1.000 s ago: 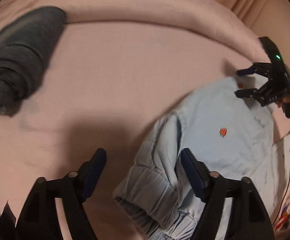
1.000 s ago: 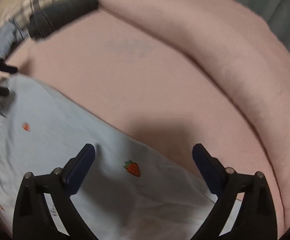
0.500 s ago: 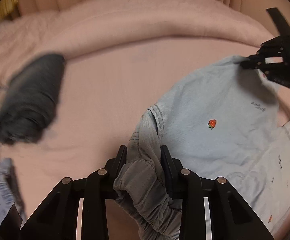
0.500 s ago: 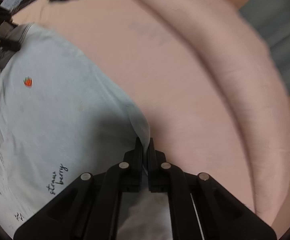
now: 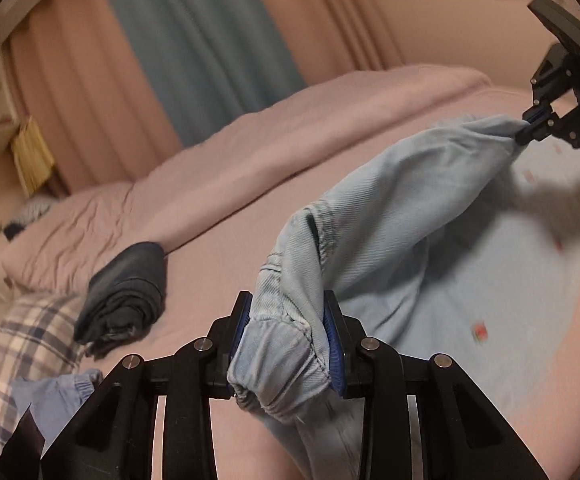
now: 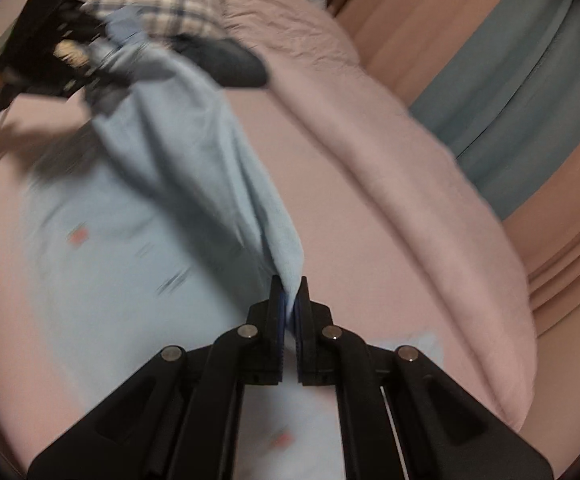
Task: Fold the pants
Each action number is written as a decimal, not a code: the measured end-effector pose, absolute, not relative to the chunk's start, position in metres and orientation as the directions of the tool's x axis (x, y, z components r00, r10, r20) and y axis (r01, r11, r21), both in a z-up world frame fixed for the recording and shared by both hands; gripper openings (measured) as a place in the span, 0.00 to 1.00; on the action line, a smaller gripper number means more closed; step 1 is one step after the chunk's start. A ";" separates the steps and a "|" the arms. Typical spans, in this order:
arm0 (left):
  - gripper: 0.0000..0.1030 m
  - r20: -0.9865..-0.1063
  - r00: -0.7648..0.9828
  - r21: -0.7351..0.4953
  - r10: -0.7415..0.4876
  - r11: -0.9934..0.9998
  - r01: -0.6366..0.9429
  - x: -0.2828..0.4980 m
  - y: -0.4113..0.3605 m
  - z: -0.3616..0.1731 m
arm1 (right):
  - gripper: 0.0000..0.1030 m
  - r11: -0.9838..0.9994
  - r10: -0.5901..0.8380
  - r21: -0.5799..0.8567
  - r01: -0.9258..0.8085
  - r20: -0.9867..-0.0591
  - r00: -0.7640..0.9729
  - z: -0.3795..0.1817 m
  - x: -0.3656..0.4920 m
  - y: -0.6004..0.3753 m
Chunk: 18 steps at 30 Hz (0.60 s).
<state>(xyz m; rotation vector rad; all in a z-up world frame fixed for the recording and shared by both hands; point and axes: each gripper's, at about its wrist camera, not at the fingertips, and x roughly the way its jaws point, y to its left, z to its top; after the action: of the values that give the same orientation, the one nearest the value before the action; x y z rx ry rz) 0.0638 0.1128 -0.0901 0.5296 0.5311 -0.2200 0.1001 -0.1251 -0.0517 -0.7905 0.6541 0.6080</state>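
In the left wrist view, my left hand-held gripper [image 5: 287, 344] at the bottom centre is clenched on the elastic cuff of the pale blue pants [image 5: 402, 208]. The cloth runs to the upper right of the frame, where the right hand-held gripper [image 5: 532, 128] pinches another edge. I judge both ends are held high so the upper layer can fold over the part lying on the pink bed [image 5: 217, 248]. A folded dark garment [image 5: 125, 288] and a plaid cloth [image 5: 29, 340] lie at the lower left. In the right wrist view, the right gripper at the bottom centre grasps a thin fold of the pants. No container is visible.
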 end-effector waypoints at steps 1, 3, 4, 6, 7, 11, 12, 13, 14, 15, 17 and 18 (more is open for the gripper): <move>0.33 -0.537 0.842 0.457 -0.056 0.820 0.346 0.056 0.109 -0.099 | 0.04 0.550 0.231 -0.438 -0.711 -0.739 0.633 -0.062 0.088 -0.127; 0.33 -0.550 0.835 0.535 -0.028 0.756 0.378 0.045 0.104 -0.115 | 0.04 0.529 0.209 -0.422 -0.736 -0.776 0.595 -0.085 0.067 -0.130; 0.33 -0.566 0.825 0.580 -0.009 0.706 0.406 0.042 0.101 -0.127 | 0.05 0.525 0.192 -0.414 -0.744 -0.794 0.577 -0.094 0.059 -0.131; 0.33 -0.586 0.810 0.637 0.026 0.632 0.441 0.037 0.099 -0.145 | 0.05 0.484 0.143 -0.443 -0.755 -0.811 0.567 -0.120 0.053 -0.122; 0.33 -0.598 0.800 0.639 0.037 0.624 0.449 0.036 0.102 -0.149 | 0.05 0.462 0.115 -0.457 -0.760 -0.819 0.563 -0.130 0.050 -0.120; 0.33 -0.638 0.769 0.548 0.029 0.718 0.428 0.036 0.120 -0.147 | 0.06 0.448 0.085 -0.458 -0.768 -0.833 0.546 -0.144 0.046 -0.114; 0.33 -0.641 0.767 0.531 0.025 0.736 0.420 0.037 0.122 -0.146 | 0.06 0.454 0.086 -0.457 -0.764 -0.832 0.549 -0.140 0.042 -0.116; 0.33 -0.642 0.767 0.511 0.019 0.757 0.408 0.039 0.125 -0.145 | 0.05 0.471 0.089 -0.452 -0.758 -0.830 0.550 -0.137 0.045 -0.116; 0.33 -0.642 0.766 0.500 0.016 0.767 0.403 0.039 0.124 -0.144 | 0.05 0.478 0.090 -0.455 -0.751 -0.826 0.557 -0.135 0.043 -0.114; 0.33 -0.643 0.765 0.494 0.016 0.772 0.399 0.039 0.124 -0.145 | 0.05 0.481 0.092 -0.462 -0.745 -0.819 0.567 -0.131 0.039 -0.111; 0.37 -0.661 0.750 0.489 0.027 0.774 0.402 0.042 0.126 -0.150 | 0.06 0.493 0.098 -0.464 -0.736 -0.811 0.577 -0.123 0.035 -0.113; 0.49 -0.668 0.743 0.486 0.046 0.783 0.389 0.044 0.127 -0.154 | 0.07 0.501 0.102 -0.442 -0.744 -0.824 0.557 -0.123 0.031 -0.116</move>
<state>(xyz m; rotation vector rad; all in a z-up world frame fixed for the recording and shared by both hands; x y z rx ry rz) 0.0445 0.1273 -0.1535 0.6564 0.7197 -0.2037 0.0307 -0.1157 -0.1227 -0.9060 0.8299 0.5891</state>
